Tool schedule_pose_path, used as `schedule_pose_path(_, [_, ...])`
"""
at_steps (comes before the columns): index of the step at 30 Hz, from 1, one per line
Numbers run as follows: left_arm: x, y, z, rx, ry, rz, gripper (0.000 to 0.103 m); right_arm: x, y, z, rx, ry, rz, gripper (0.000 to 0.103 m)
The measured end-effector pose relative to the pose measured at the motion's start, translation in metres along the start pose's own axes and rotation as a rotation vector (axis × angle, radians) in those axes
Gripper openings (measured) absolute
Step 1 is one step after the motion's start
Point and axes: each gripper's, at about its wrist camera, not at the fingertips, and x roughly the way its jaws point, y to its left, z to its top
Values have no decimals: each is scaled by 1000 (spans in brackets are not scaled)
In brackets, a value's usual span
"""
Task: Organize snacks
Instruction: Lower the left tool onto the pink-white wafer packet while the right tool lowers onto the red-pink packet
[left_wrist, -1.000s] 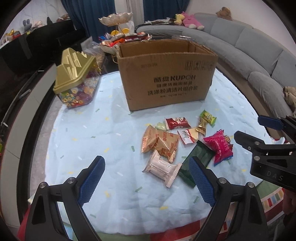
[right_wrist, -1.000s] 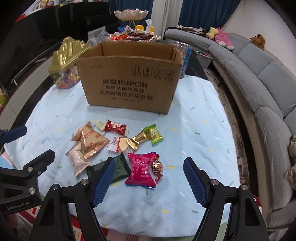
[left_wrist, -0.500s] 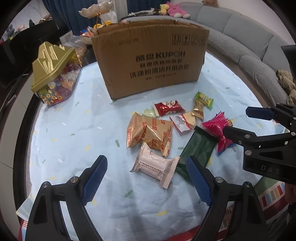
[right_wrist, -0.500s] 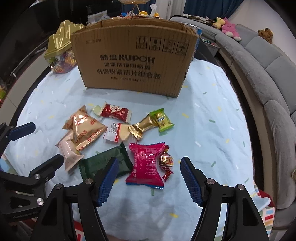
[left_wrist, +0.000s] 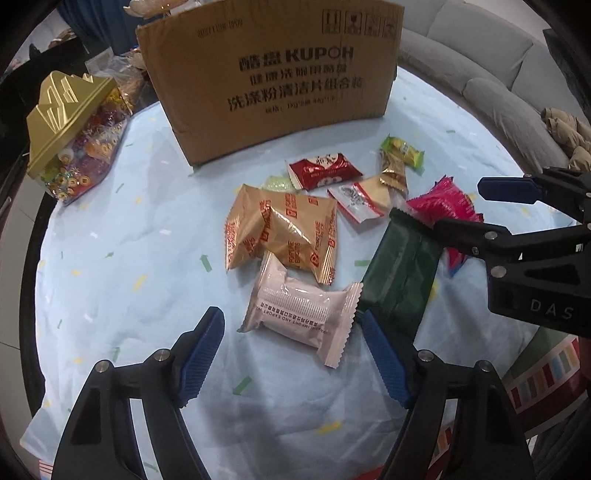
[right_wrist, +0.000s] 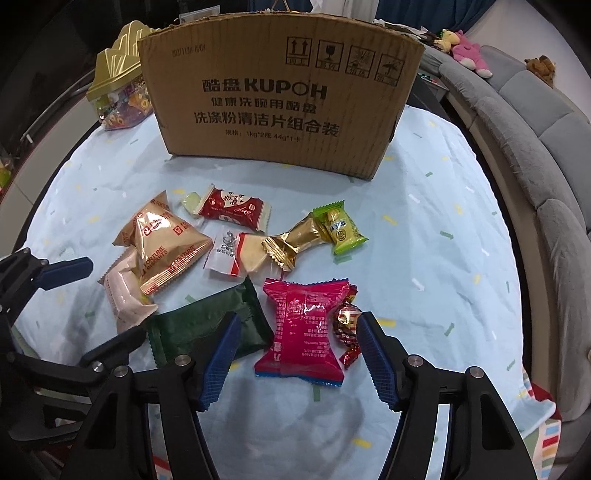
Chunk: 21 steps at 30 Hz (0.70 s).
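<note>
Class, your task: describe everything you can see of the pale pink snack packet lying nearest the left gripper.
The pale pink packet is a sealed pillow-style wrapper of matte, slightly crinkled film with serrated crimped ends and small dark print running along its side. It is puffed and looks unopened. It lies flat on the light blue tablecloth, angled, just ahead of the open left gripper, which does not touch it. Its upper end tucks under the tan fortune biscuit packet; its crimped right end meets the dark green packet.
</note>
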Motion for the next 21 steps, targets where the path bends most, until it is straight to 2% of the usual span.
schedule_pose_path(4, [6,1,0,7,7,-2,76,6,1,-2,-4,14,3,66])
schedule_pose_path(9, [12,1,1,19,8,-13,75,13,1,-2,1,34,12,59])
schedule_pose_path(14, [15,3,3,14,-1,-34,62,18,0,-3,11,39,27,52])
schedule_pose_path(19, [14,6,4,13,-9,-38,55,19,-1,-3,21,38,60,44])
schedule_pose_path(21, [14,7,4,12,-11,-44,51,19,-1,-3,26,40,69,38])
